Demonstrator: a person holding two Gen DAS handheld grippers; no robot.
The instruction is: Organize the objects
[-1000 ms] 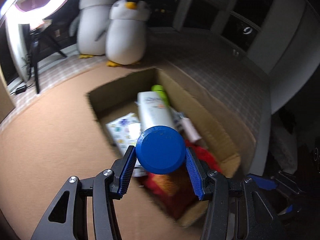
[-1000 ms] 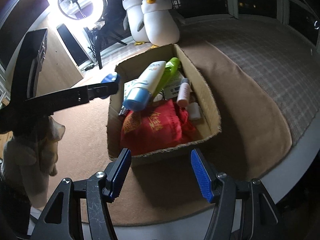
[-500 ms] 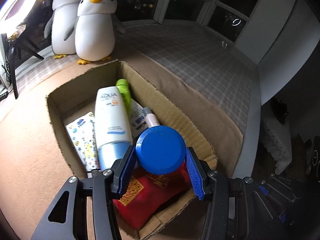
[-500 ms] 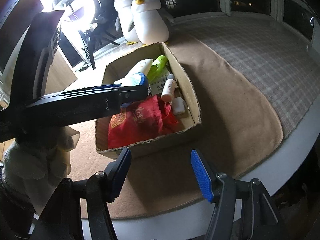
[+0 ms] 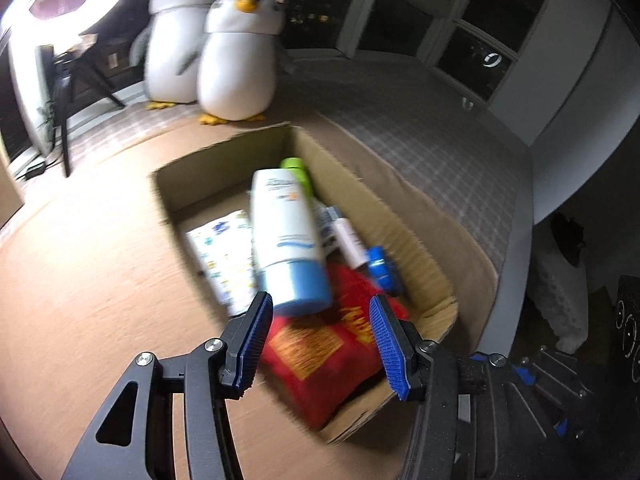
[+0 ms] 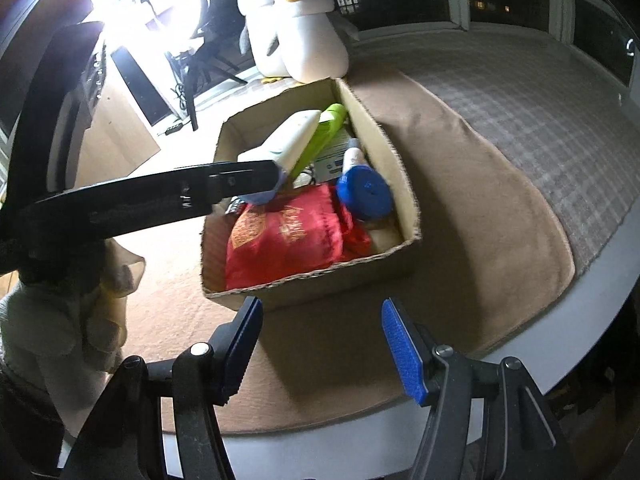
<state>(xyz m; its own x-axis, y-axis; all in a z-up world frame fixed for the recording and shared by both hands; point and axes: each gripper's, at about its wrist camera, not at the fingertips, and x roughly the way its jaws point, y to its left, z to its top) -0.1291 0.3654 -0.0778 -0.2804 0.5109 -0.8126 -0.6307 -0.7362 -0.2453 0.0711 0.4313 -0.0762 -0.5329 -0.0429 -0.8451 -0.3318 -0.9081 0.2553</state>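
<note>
Dark window panes and 2 plush penguins (image 6: pixel 304 28) back a tan mat (image 6: pixel 472 184) on which an open cardboard box (image 6: pixel 408 184) sits, straight ahead of both claws. Left gripper (image 5: pixel 320 332) hangs over the near end of the box with its blue pads spread and nothing between them; in the right wrist view its black arm reaches across from the left, over the box's near-left part. Right gripper (image 6: pixel 320 344) hovers short of the box's near wall, over bare mat, jaws likewise apart and empty. Inside the box, ahead and to the right of the left gripper, a blue-capped container (image 6: pixel 364 192) lies against the right-hand wall, its round blue end turned toward the claws and upward; how its long axis runs is hard to judge from the blur. A white tube (image 5: pixel 286 232) with a pale blue cap lies lengthwise along the box, cap end nearest the left gripper, tail pointing away toward the penguins. Beside it, a green tube (image 6: pixel 324 132) runs the same way, and a slim white bottle (image 5: pixel 350 240) lies between them and the right wall. A red pouch (image 6: pixel 284 236) fills the near end, just beyond the left gripper's pads, and a patterned flat packet (image 5: pixel 224 256) lies on the box floor at the left.
</note>
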